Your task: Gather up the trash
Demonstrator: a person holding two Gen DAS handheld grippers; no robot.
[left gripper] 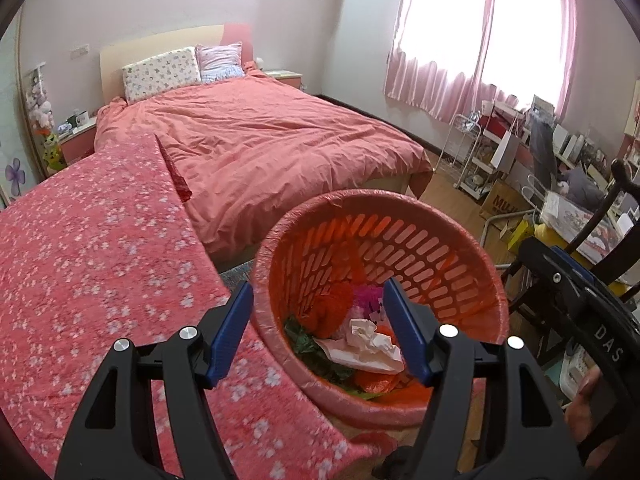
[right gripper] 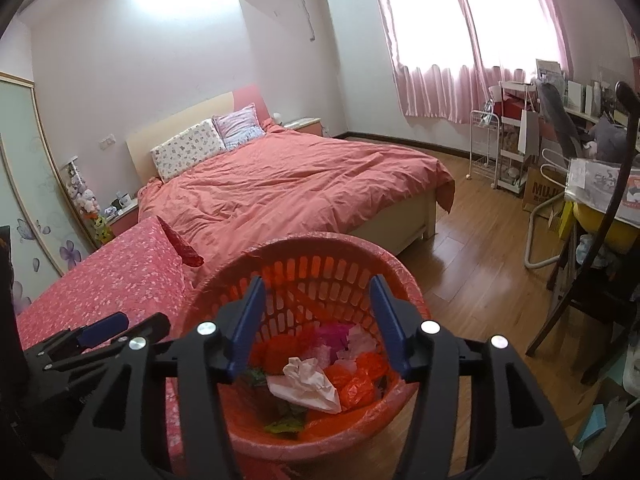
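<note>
Black-framed left tongs point(left gripper: 318, 332) with blue pads fill the bottom of the left wrist view, spread apart with nothing between them. Directly beyond and below them stands the round orange slotted plastic basket point(left gripper: 440, 240), lined with a thin pink bag and resting on the wooden floor point(right gripper: 480, 240) just beside the near corner of the pink flowered blanket point(left gripper: 100, 260). Inside the basket lies the trash: a crumpled white and pale-pink paper wad point(left gripper: 372, 340) on top, with orange plastic scraps point(right gripper: 358, 380), a bright magenta piece point(left gripper: 366, 294) and dark green wrapping point(left gripper: 308, 340) around it.

Black right tongs point(right gripper: 318, 322), likewise blue-padded, hang over the same basket, also spread and empty; the paper wad point(right gripper: 306, 380) sits just below the gap between their pads. Both tongs point down into the basket's mouth, the left ones from the blanket side, the right ones more squarely above the middle. The right tongs look nearer to the wad.

Judging from this, the pieces have landed inside, and any further trash must be sought elsewhere, since none shows on the red-quilted bed point(right gripper: 300, 184) or the floor nearby.
</note>
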